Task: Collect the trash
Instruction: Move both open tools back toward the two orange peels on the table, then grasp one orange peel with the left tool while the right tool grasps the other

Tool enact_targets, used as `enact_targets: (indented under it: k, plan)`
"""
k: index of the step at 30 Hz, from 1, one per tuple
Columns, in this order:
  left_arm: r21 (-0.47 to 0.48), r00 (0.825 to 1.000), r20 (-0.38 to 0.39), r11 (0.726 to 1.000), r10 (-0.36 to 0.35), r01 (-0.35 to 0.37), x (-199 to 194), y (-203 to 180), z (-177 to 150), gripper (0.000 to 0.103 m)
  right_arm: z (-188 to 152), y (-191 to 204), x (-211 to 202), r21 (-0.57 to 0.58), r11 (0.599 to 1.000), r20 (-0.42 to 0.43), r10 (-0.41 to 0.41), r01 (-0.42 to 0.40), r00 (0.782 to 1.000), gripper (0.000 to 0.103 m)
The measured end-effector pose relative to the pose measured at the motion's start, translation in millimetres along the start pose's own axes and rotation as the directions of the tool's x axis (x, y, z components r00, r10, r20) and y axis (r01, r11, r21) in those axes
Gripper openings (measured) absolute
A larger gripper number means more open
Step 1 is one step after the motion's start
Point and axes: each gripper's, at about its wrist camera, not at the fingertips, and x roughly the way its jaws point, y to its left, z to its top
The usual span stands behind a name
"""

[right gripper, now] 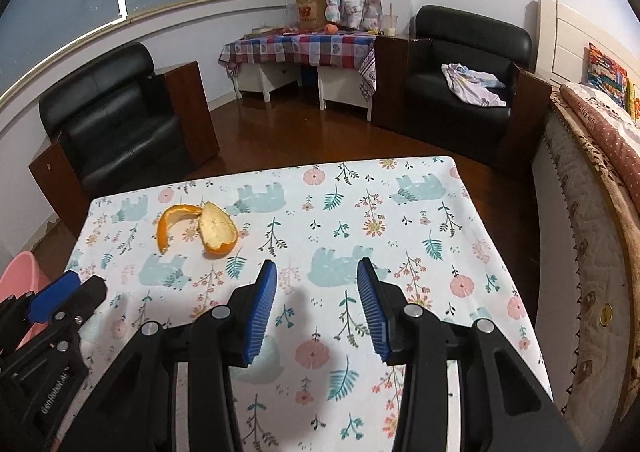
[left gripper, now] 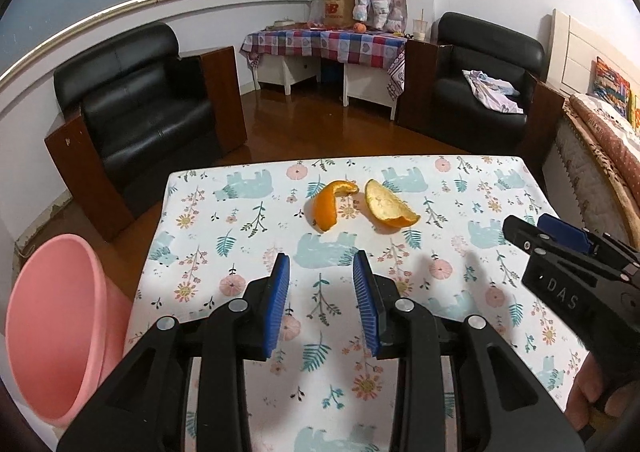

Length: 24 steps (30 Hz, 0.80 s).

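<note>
Two pieces of orange peel lie on the floral, bear-printed tabletop (left gripper: pixel 240 252): a curled orange strip (left gripper: pixel 326 204) and a broader pale-lined piece (left gripper: pixel 390 206), near each other, at twelve o'clock from the left gripper (left gripper: pixel 322 264). One pink plastic bin (left gripper: pixel 56 332) stands off the tabletop's edge at nine o'clock. The left gripper's blue-padded jaws stand apart with nothing between them; the right gripper (right gripper: pixel 316 272), at three o'clock, likewise has parted, empty jaws. Two black leather armchairs (left gripper: pixel 136 108) stand beyond.
</note>
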Motion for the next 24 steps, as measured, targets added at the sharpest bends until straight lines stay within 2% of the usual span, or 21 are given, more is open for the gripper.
enact_targets:
  k: [5,9,15,24]
  plan:
    - [-0.027,1.0,-0.024,1.0,-0.002,0.001,17.1,18.8,4.4,0.033,9.0,-2.9,17.1,-0.011,1.0,-0.015,0.018,-0.018,1.0,0.041]
    - [-0.05,0.999,-0.043,0.998,-0.027,0.025,31.6,26.4,13.9,0.033,18.0,-1.3,32.8,-0.006,0.995,-0.049,0.101,-0.101,0.994,0.041]
    - [-0.031,0.995,-0.058,0.997,-0.077,0.075,61.4,18.1,35.2,0.033,29.7,16.9,50.3,-0.013,0.972,-0.072,0.233,-0.234,0.97,0.041]
    - [0.024,0.993,-0.109,0.998,-0.051,0.054,105.6,2.3,48.6,0.033,33.9,40.7,80.6,-0.057,0.964,-0.13,0.25,-0.259,0.96,0.041]
